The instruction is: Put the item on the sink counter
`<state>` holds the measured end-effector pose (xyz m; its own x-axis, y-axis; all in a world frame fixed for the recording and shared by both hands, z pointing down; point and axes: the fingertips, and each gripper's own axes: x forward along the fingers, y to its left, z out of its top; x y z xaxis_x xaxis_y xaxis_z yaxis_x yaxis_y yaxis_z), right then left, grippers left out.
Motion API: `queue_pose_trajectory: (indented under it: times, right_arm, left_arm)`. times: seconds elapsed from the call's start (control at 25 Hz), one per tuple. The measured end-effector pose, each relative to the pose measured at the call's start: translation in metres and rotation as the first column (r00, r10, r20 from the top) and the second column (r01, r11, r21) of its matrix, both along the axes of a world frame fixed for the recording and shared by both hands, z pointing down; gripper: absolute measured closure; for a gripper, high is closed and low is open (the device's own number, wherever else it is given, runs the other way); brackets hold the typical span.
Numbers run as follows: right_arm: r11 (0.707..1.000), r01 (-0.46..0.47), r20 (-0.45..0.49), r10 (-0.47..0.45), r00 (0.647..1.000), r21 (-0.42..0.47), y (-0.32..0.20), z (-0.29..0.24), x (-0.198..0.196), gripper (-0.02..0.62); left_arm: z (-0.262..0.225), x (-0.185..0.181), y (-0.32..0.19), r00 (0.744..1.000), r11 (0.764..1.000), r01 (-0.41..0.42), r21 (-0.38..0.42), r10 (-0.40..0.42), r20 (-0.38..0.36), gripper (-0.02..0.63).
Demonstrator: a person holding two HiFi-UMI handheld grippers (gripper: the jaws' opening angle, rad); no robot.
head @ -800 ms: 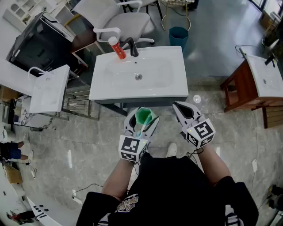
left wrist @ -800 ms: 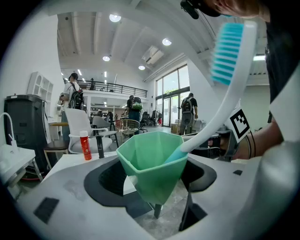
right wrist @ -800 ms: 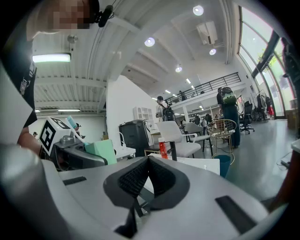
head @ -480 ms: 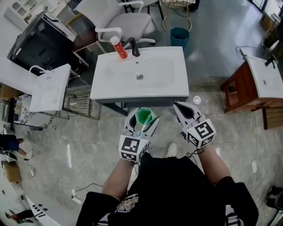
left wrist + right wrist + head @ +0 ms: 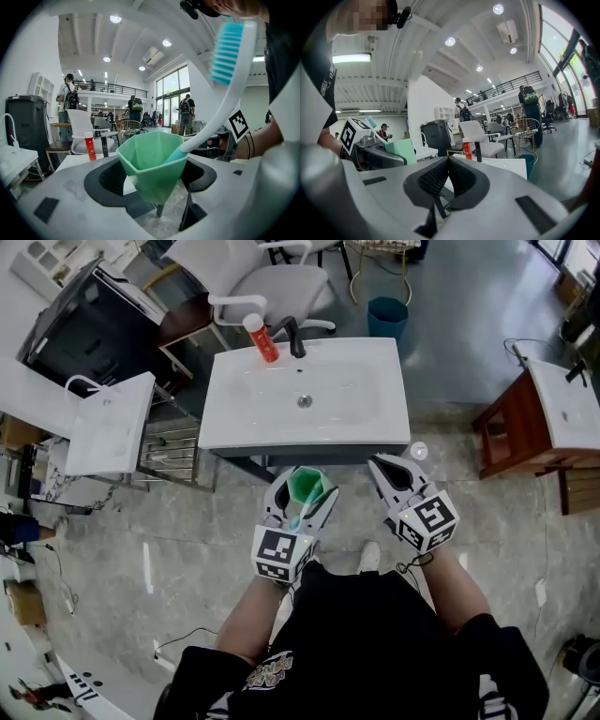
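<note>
White sink bench (image 5: 234, 432) sits ahead on grey tiled floor (image 5: 141, 521). Left gripper (image 5: 303, 491) jaws grip a green cup (image 5: 150, 173) holding a toothbrush (image 5: 220, 93); right gripper (image 5: 386, 470) jaws closed, empty.

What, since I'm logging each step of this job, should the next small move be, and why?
Probably carry the left gripper forward until it is over the sink counter. Its jaws grip a green cup with a toothbrush in it, and the head view shows the cup above the floor, short of the counter's front edge. The counter's near corners look bare.
</note>
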<state>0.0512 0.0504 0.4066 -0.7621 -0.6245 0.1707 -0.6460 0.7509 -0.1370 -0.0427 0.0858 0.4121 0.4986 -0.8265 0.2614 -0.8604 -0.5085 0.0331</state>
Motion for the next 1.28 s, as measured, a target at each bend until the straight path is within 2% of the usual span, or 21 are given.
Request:
queue_pose_trajectory:
  times: [0.72, 1.28]
  right_arm:
    - [0.999, -0.039, -0.004, 0.039, 0.999, 0.011, -0.019, -0.009, -0.079, 0.541]
    - [0.995, -0.100, -0.007, 0.100, 0.995, 0.019, -0.035, -0.007, -0.156, 0.541]
  left_arm:
    - [-0.003, -0.084, -0.017, 1.000, 1.000, -0.021, 0.001, 0.021, -0.005, 0.270]
    - [0.003, -0.158, -0.034, 0.996, 0.996, -0.090, 0.006, 0.090, 0.002, 0.270]
